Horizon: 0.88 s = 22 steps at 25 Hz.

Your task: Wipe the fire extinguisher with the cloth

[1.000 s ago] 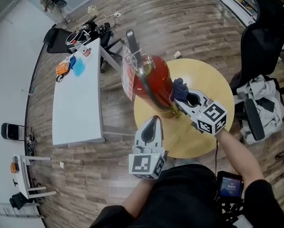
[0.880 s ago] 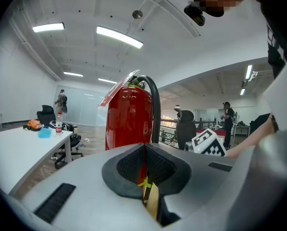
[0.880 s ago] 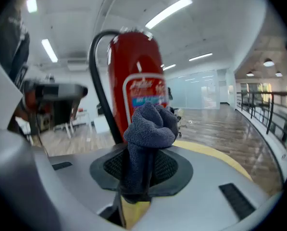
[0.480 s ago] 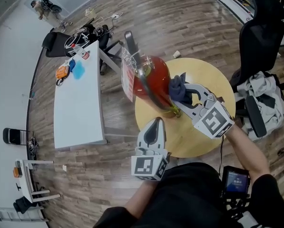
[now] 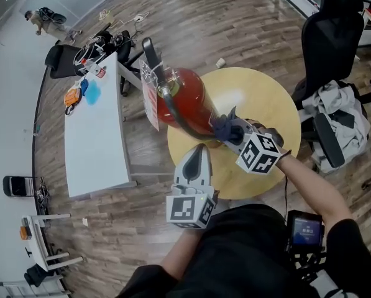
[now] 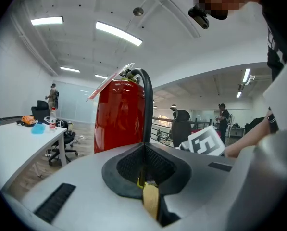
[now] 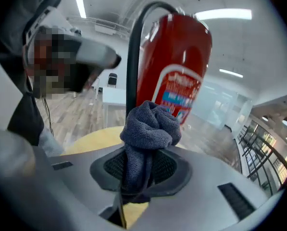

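Nothing can be read. The extinguisher (image 7: 181, 42) bears a label (image 7: 180, 94) at the centre of the right gripper view, its white and blue print too blurred. The marker cubes (image 5: 258, 154) show only black-and-white squares.

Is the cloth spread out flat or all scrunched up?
Scrunched up: the cloth bulges in a wrinkly ball from the right gripper, whose jaws pinch it.

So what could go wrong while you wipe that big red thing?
The fire extinguisher stands tall on the round table. The left gripper is shut and holds nothing, so a hard push from the right gripper could probably tip it. The cloth, bunched in the right jaws, might also snag on the black hose.
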Motion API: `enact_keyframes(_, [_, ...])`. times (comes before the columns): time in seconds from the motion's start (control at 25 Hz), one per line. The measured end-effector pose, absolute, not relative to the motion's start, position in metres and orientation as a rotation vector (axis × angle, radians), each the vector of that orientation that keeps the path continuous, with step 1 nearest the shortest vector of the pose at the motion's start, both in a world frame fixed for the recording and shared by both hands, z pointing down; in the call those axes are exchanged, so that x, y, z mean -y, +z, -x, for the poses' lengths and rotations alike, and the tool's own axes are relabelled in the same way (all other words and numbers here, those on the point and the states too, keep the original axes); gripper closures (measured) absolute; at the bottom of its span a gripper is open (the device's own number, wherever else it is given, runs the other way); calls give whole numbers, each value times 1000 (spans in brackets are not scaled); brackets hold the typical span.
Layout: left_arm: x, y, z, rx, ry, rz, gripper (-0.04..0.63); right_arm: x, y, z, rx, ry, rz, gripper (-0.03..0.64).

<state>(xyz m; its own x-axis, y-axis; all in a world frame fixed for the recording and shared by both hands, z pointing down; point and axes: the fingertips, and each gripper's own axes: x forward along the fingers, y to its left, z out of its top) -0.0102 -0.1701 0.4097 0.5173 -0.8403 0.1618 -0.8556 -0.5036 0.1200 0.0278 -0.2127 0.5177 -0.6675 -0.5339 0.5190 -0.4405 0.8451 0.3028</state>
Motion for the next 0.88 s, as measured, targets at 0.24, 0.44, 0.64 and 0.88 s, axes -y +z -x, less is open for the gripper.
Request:
enact_keyframes(0.24, [169,410,9,1451,125,-2571,572,216,509,-26,2425,-179,-709,515])
enact_keyframes(0.44, [171,411,12,1458,119,-2549,572,209,364,-20,2766,-207,-855,515])
enact_keyframes(0.64, [171,414,19,1473,113,-2538,572,209,279,-5,2825,-403,-853,515])
enact_keyframes(0.88, [163,412,22,1517,113,-2510,572,218,235,29,2609,-612,-716,514])
